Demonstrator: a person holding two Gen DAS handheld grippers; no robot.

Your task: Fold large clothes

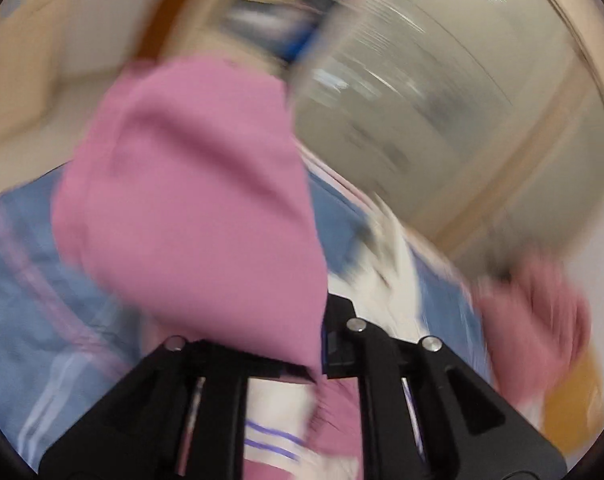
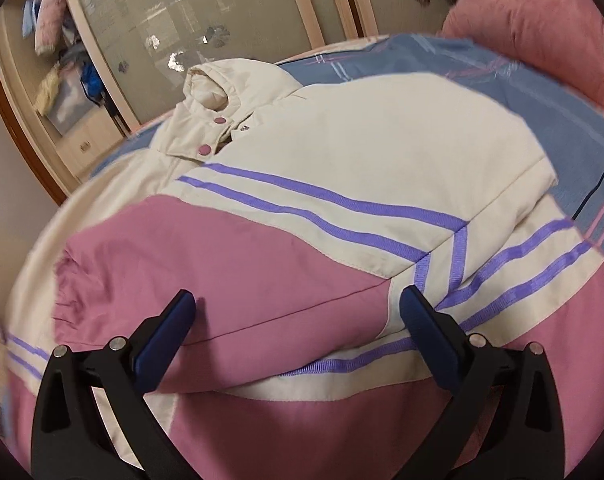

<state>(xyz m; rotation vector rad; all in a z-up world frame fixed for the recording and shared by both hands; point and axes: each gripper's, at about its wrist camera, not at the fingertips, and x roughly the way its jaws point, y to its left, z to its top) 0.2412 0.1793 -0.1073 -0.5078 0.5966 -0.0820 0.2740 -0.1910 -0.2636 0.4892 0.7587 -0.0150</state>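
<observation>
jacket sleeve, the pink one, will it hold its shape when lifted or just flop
Probably floppy: in the left wrist view the pink sleeve drapes limp from the closed left gripper. It looks puffy, so likely light for its bulk. The jacket shell looks smooth, so it may slip; the right gripper hovers open over it.

Jacket smooth matt cloth; bedsheet woven cloth; wardrobe doors glossy.

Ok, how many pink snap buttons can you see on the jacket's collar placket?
2 on the jacket: upper snap near the collar's base, lower snap just below it on the same placket. More may be hidden under the folded fabric.
</observation>
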